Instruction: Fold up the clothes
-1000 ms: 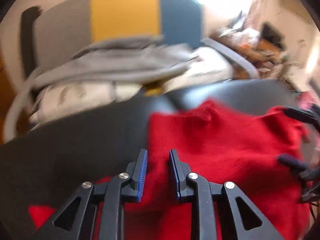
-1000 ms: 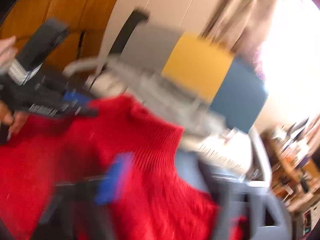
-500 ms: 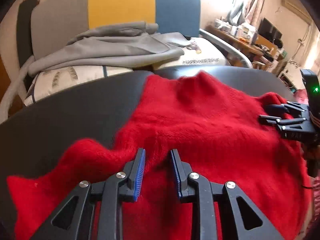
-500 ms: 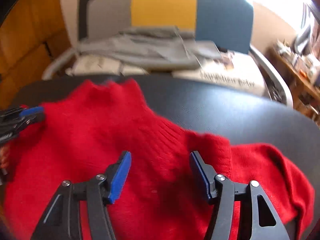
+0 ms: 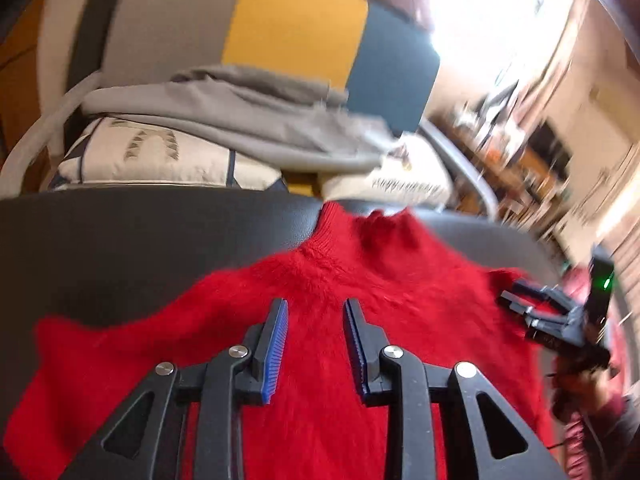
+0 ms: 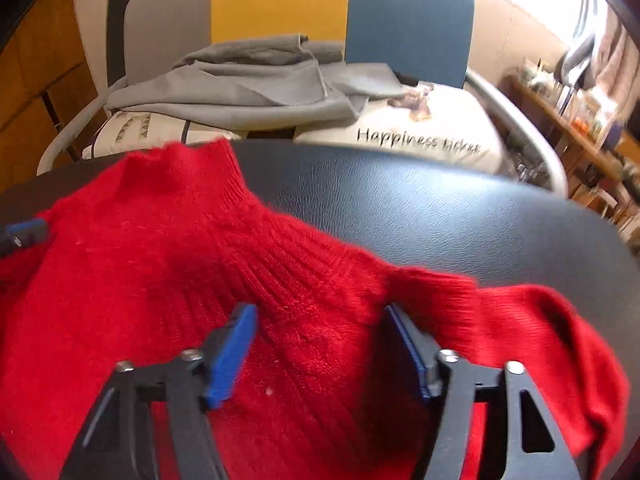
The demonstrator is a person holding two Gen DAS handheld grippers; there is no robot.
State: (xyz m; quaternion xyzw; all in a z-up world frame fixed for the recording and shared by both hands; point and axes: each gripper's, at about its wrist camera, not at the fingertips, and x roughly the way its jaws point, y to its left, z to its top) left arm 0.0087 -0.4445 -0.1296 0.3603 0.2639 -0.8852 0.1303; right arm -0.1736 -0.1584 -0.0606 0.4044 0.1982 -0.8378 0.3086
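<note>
With both claws gaping empty over the red sweater, the right gripper should pinch the ribbed shoulder edge squarely, the left gripper likewise.

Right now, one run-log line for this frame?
stage: pre-fold | red sweater: spread on black table | left gripper: open above sweater, nothing held | right gripper: open above sweater by sleeve

Left claw parted above red sweater — right claw at its edge
</note>
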